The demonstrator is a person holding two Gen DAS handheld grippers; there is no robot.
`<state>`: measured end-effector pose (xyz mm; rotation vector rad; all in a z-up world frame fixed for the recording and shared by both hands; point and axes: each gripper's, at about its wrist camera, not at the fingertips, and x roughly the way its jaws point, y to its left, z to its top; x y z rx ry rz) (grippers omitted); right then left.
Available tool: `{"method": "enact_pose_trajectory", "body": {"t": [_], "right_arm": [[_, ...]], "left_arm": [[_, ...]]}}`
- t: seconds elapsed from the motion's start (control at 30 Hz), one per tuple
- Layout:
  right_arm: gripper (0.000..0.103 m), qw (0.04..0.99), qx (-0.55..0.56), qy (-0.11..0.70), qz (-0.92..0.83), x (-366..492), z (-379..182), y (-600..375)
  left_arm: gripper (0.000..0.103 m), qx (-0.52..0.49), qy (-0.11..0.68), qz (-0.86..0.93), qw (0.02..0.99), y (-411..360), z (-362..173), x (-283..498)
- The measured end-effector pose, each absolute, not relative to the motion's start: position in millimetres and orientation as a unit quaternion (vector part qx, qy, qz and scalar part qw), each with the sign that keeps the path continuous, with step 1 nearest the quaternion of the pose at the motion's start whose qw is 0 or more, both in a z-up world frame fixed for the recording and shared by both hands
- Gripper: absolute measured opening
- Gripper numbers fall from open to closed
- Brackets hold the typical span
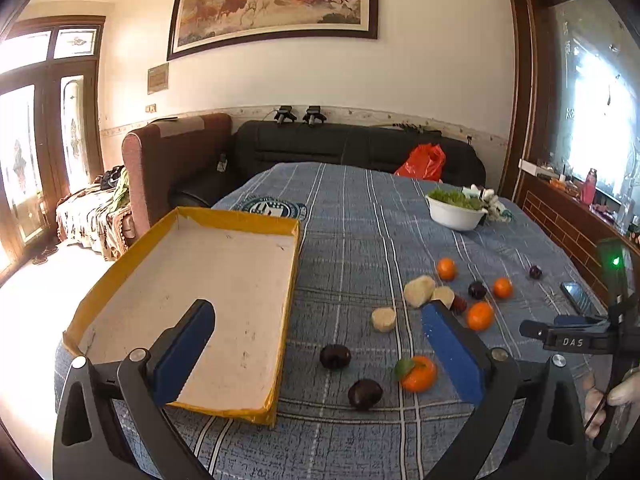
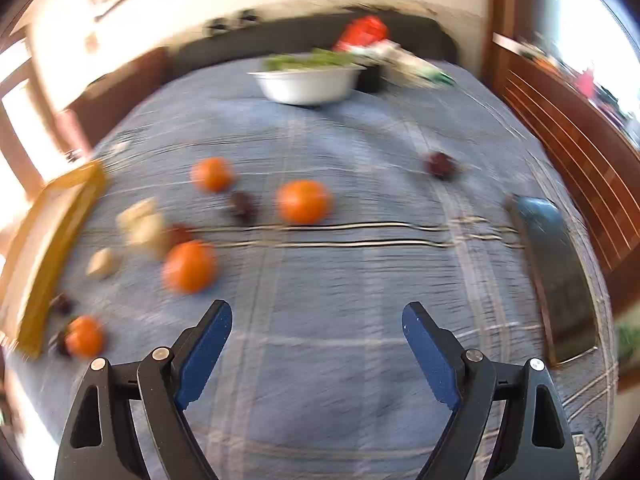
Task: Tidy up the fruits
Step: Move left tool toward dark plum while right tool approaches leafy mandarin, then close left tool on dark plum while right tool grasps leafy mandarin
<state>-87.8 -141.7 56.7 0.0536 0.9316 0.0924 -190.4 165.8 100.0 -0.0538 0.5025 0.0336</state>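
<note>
Our left hand-held gripper [image 1: 318,334] and right hand-held gripper [image 2: 317,334] hang released above the worktop [image 1: 352,240]; oranges [image 1: 418,373] and dark plums [image 1: 365,393] lie scattered beside the yellow-rimmed tray [image 1: 200,264].

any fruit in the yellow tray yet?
No, in the left wrist view the yellow tray shows only bare white floor, and the oranges and dark plums lie on the tablecloth.

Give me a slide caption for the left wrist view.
Open left gripper over a blue plaid tablecloth, empty yellow-rimmed tray beside scattered oranges and plums.

Two low wrist views, shared tablecloth [image 1: 352,240].
</note>
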Motion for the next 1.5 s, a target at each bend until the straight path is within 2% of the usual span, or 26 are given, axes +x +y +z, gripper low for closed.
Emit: {"method": "enact_pose_trajectory", "body": {"t": [0.1,0.17,0.2,0.4,0.43,0.47,0.53,1.1,1.17,1.23,1.4,1.5], "right_arm": [[0.089,0.889,0.026,0.442,0.120,-102.4,57.4,-109.8],[0.076,0.880,0.023,0.442,0.173,-109.3,54.7,-83.8],[0.073,0.876,0.019,0.442,0.194,-110.7,53.2,-71.4],[0.063,0.851,-0.005,0.441,0.284,-105.9,38.8,-8.3],[0.060,0.847,-0.006,0.443,0.293,-106.1,36.4,-1.2],[0.053,0.843,-0.009,0.447,0.300,-105.4,32.8,5.5],[0.041,0.832,-0.010,0.460,0.308,-101.2,26.3,12.8],[0.041,0.837,0.020,0.467,0.286,-98.7,28.6,-32.9],[0.042,0.838,0.016,0.466,0.283,-99.0,28.5,-31.6],[0.043,0.839,0.015,0.465,0.283,-101.2,29.9,-32.0],[0.043,0.839,0.015,0.465,0.283,-99.8,28.2,-30.7],[0.044,0.839,0.016,0.465,0.283,-99.2,27.1,-31.9]], "left_arm": [[0.103,-0.011,0.270,-0.004,0.963,164.4,83.6,-198.8],[0.103,-0.010,0.287,-0.025,0.958,166.1,74.7,-203.3],[0.102,-0.010,0.291,-0.034,0.956,166.0,71.9,-205.6],[0.074,-0.009,0.324,-0.077,0.943,169.4,57.4,-208.5],[0.064,-0.009,0.332,-0.082,0.940,169.1,55.2,-207.5],[0.055,-0.010,0.340,-0.089,0.936,167.9,52.4,-205.0],[0.048,-0.012,0.354,-0.105,0.929,163.8,48.2,-200.4],[0.047,0.045,0.401,-0.131,0.905,123.2,30.6,-149.6],[0.036,0.049,0.400,-0.133,0.906,122.8,32.3,-150.2],[0.034,0.054,0.401,-0.128,0.906,123.9,33.0,-150.6],[0.034,0.053,0.411,-0.103,0.904,130.6,27.3,-144.5],[0.041,0.054,0.418,-0.101,0.901,132.3,23.6,-143.3]]}}
